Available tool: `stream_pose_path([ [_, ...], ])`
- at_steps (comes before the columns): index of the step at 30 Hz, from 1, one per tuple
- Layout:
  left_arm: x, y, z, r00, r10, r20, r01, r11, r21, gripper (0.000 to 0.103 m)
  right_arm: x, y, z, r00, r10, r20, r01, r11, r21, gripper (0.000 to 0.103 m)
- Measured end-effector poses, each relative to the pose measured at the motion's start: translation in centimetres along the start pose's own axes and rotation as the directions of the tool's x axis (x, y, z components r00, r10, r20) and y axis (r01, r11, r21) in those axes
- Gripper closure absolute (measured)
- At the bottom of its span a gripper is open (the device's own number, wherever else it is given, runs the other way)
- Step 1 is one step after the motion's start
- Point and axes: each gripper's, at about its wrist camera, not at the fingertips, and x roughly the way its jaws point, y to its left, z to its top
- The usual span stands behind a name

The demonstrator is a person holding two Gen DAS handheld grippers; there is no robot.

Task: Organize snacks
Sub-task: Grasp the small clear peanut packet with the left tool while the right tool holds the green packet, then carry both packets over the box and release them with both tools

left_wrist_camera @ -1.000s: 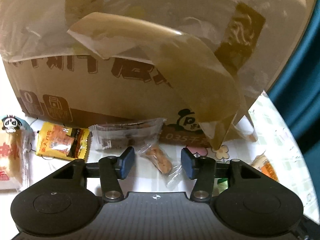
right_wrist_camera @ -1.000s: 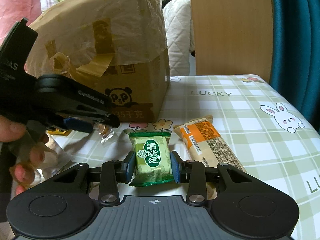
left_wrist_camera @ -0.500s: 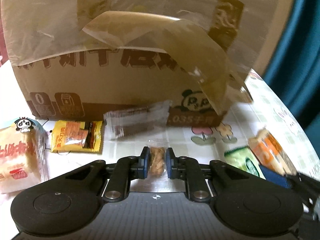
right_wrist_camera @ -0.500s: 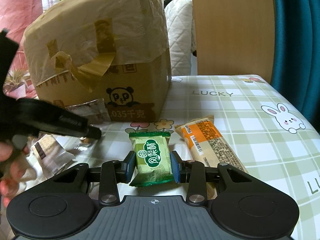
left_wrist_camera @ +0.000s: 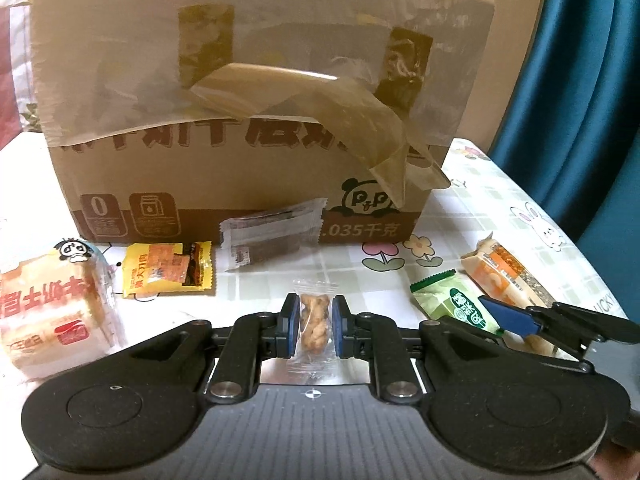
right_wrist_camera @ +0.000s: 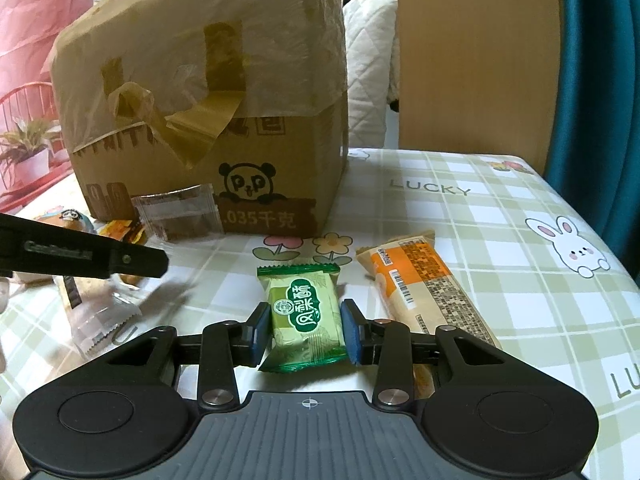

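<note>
Left tool (left_wrist_camera: 314,326), apart a second ago, now clamped on twisted snack (left_wrist_camera: 313,322); right tool (right_wrist_camera: 305,332) unchanged, gripping green packet (right_wrist_camera: 304,316)

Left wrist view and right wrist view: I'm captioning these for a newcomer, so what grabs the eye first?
The big taped cardboard box with a panda logo fills the back of the table. In front, the left claw is shut on a small clear-wrapped twisted snack, and the right claw is shut on a green packet. An orange packet lies just right of the green one.
</note>
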Motion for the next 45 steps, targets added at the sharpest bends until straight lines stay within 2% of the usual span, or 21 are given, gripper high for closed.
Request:
stream_pose_path([
  [7, -1.7, 0.7, -0.5, 1.000, -0.013, 0.010, 0.013, 1.000, 0.001, 0.085, 0.1, 0.3, -0.1, 1.000, 0.011, -0.003, -0.011, 0.999, -0.032, 0.068],
  [20, -5.1, 3.8, -1.1, 0.998, -0.032, 0.047, 0.035, 0.997, -0.062, 0.085, -0.1, 2.2, -0.2, 1.000, 0.018, -0.011, -0.019, 0.989, -0.144, 0.069],
  [26, -6.7, 4.9, -1.2, 0.996, -0.039, 0.075, 0.045, 0.996, -0.076, 0.085, -0.3, 2.6, 0.2, 0.999, 0.015, -0.035, -0.020, 0.991, -0.132, 0.070],
  [32, -8.8, 5.6, 0.3, 0.990, -0.051, 0.134, 0.058, 0.997, -0.049, 0.085, -3.4, 3.7, 1.3, 0.999, 0.041, 0.034, -0.036, 0.991, -0.131, 0.070],
  [35, -10.3, 5.8, 1.8, 0.979, -0.062, 0.192, 0.069, 0.997, -0.031, 0.085, -5.3, 3.8, 2.9, 0.995, 0.054, 0.088, -0.042, 0.991, -0.131, 0.070],
  [38, -12.0, 5.8, 3.8, 0.962, -0.074, 0.263, 0.079, 0.997, -0.011, 0.085, -7.4, 3.8, 5.3, 0.984, 0.059, 0.168, -0.036, 0.990, -0.134, 0.070],
  [42, -14.5, 5.9, 6.9, 0.924, -0.087, 0.373, 0.092, 0.996, 0.006, 0.085, -9.9, 3.4, 9.2, 0.955, 0.078, 0.285, -0.046, 0.992, -0.116, 0.070],
  [45, -15.4, 5.9, 9.2, 0.904, -0.092, 0.417, 0.093, 0.996, 0.018, 0.085, -10.8, 2.9, 12.1, 0.936, 0.091, 0.340, -0.057, 0.992, -0.109, 0.069],
])
